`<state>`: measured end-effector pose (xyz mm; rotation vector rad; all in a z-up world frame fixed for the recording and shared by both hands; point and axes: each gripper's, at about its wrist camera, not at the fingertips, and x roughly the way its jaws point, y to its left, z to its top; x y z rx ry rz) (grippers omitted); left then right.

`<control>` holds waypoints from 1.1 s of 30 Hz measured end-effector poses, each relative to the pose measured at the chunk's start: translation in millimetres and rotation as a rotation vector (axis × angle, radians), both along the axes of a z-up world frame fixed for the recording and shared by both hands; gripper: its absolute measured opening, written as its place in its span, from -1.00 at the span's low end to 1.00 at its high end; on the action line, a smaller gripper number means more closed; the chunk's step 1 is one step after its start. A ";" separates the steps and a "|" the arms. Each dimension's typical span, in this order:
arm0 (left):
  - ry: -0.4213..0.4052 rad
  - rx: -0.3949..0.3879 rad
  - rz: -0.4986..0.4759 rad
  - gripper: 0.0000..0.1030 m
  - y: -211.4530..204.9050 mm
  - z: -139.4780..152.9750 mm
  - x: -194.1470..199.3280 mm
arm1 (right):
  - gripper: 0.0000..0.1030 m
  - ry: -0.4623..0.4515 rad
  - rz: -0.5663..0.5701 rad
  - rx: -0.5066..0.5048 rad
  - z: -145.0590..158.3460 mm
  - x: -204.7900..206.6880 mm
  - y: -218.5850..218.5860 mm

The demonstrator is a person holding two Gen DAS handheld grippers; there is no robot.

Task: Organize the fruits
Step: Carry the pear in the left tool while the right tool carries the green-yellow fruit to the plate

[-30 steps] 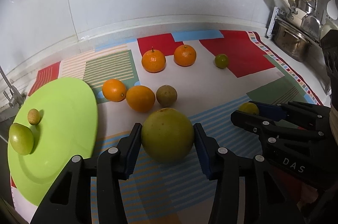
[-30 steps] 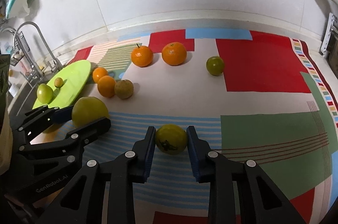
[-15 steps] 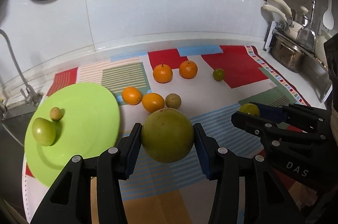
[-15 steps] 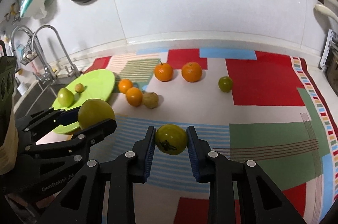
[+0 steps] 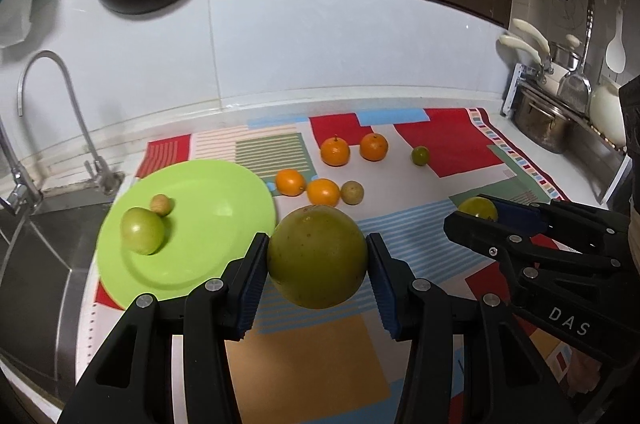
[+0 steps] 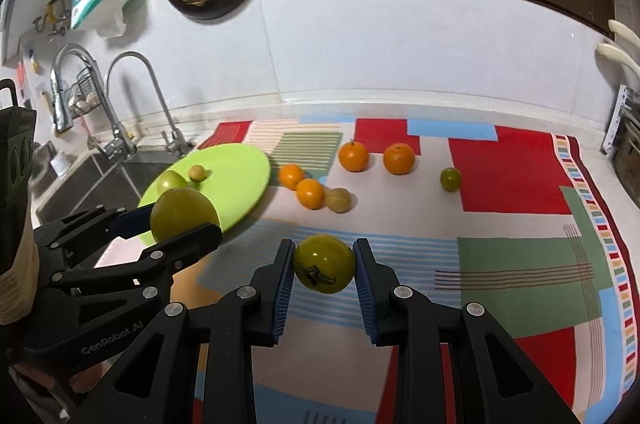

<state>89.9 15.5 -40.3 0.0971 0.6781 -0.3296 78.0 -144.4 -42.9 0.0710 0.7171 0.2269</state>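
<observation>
Leftmost, a green plate (image 5: 208, 224) near the sink carries a green apple (image 5: 143, 230) and a small tan fruit (image 5: 161, 204). Just right of it, the left gripper (image 5: 317, 256) is clamped on a large green fruit (image 5: 317, 256), lifted off the patterned mat (image 5: 460, 144). Farther right, the right gripper (image 6: 324, 264) squeezes a smaller green fruit (image 6: 324, 264), with oranges (image 6: 354, 157) scattered at the far side.
</observation>
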 end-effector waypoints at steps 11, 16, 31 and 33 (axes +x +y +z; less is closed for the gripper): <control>-0.027 0.012 0.064 -0.07 45.9 11.4 -18.2 | -0.40 -0.037 0.053 0.016 11.2 -8.7 39.9; -0.033 0.017 0.086 -0.07 67.8 13.4 -20.0 | -0.40 -0.047 0.082 0.017 14.2 -9.5 61.6; -0.018 0.021 0.110 -0.07 113.6 5.8 1.6 | -0.40 -0.049 0.132 0.006 13.4 13.0 116.0; -0.010 0.023 0.111 -0.07 117.5 2.2 7.1 | -0.40 -0.045 0.137 0.003 11.8 18.4 121.7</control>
